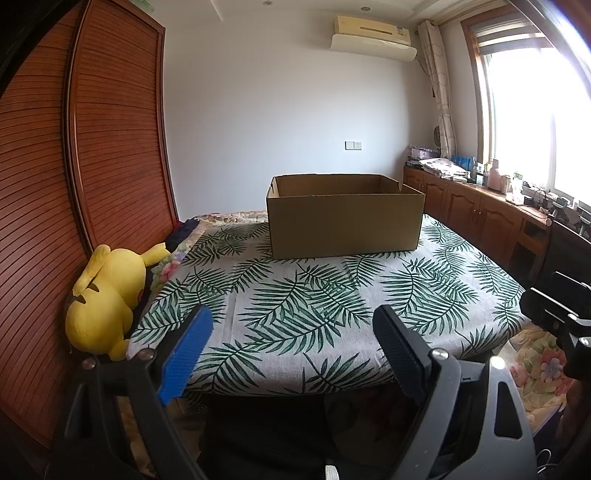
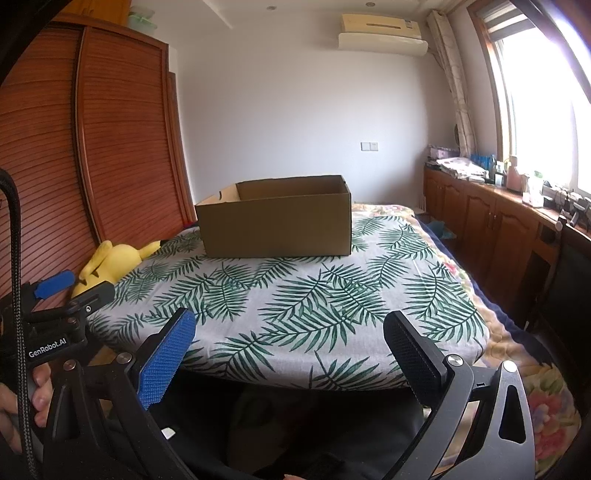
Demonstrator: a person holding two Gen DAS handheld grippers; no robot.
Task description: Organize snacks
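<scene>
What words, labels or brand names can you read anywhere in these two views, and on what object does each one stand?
"GenRobot.AI": white lettering on the black body of the left gripper, seen in the right wrist view.
Air conditioner: small marks at its right end, too blurred to read.
Cardboard box: no print visible.

A home bedroom — louvred wooden wardrobe (image 1: 92, 147), wall air conditioner (image 1: 373, 31), plush toy (image 1: 107, 295) on the bedding.

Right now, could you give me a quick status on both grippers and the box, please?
Left gripper open, empty. Right gripper open, empty. Cardboard box open-topped on leaf-print cloth, no snacks visible. Nothing between grippers and box; yellow plush toy off left.
</scene>
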